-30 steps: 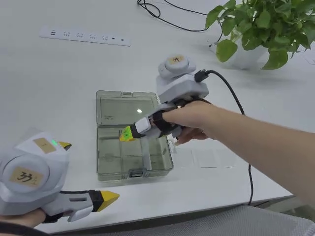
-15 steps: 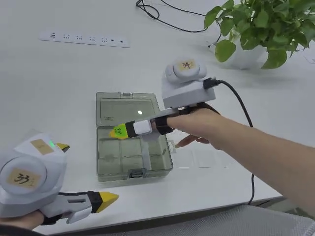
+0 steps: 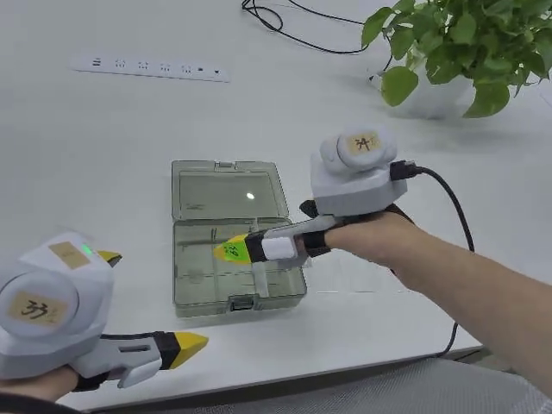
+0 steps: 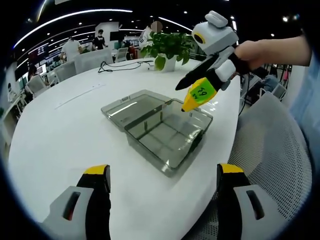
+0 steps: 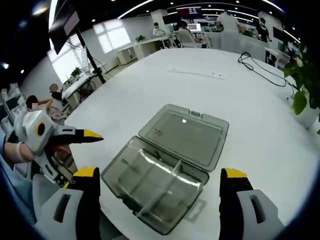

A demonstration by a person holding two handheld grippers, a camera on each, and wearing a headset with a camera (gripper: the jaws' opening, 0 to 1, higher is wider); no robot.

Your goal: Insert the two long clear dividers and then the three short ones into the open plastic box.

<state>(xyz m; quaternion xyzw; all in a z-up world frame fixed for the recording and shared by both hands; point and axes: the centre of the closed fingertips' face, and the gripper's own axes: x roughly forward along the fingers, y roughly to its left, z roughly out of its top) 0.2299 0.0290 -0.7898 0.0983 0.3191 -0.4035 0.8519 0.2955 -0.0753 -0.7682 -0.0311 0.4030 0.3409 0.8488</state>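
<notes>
Plastic box (image 3: 194,259) is lying open just beneath the right gripper (image 3: 235,250), whose jaws are standing wide apart in the right gripper view and gripping nothing, their yellow tips hovering over the base. The left gripper (image 3: 149,299) is hanging near the table's front edge, left of the box and apart from it, its jaws likewise spread wide and empty. Inside the base a clear divider (image 3: 257,278) is standing upright, running front to back, with another one meeting it crosswise in the right gripper view. The lid (image 3: 224,190) is lying flat behind the base on the white table (image 3: 103,155). Farther back a power strip (image 3: 147,65) is lying, and a potted plant (image 3: 457,43) is standing at the far right
</notes>
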